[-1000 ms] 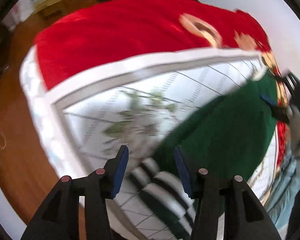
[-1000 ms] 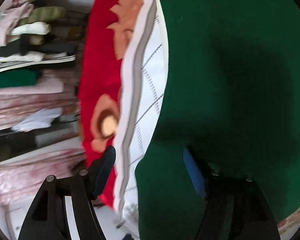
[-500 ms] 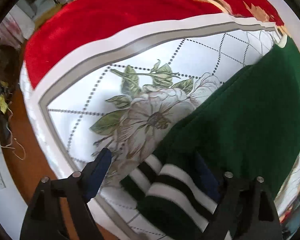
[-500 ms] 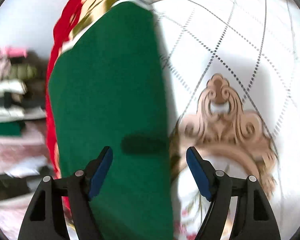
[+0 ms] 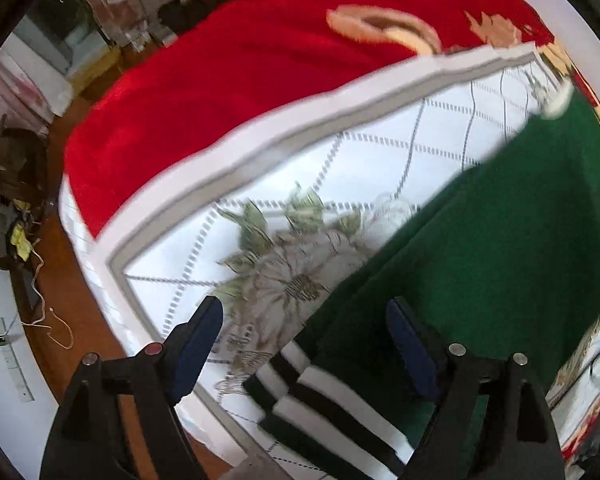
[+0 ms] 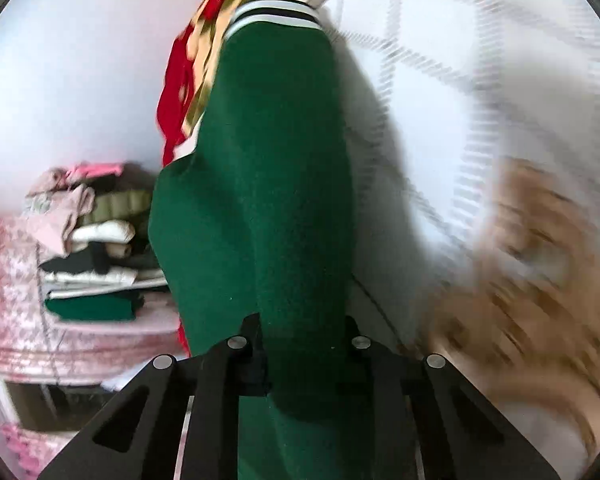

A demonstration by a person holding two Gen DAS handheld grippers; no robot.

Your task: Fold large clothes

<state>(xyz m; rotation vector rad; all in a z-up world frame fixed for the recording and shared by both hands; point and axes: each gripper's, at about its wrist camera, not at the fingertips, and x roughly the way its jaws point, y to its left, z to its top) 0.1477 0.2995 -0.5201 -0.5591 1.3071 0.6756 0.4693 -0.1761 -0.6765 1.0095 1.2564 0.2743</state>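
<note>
A dark green garment (image 5: 496,248) with a black-and-white striped band (image 5: 324,400) lies on a white floral bed cover (image 5: 300,184). My left gripper (image 5: 306,344) is open just above the striped end, blue pads apart, holding nothing. In the right wrist view my right gripper (image 6: 300,344) is shut on the green garment (image 6: 276,184), which stretches away from the jaws to its striped hem (image 6: 274,14) at the far end. The cloth hides the right pads.
A red blanket (image 5: 228,80) covers the far part of the bed. Wooden floor (image 5: 68,304) with a cable lies at left. A stack of folded clothes (image 6: 96,260) sits on a pink-covered surface at left in the right wrist view.
My right gripper has closed on the green garment, which was between its open pads before. My left gripper has opened wide and stays over the striped end.
</note>
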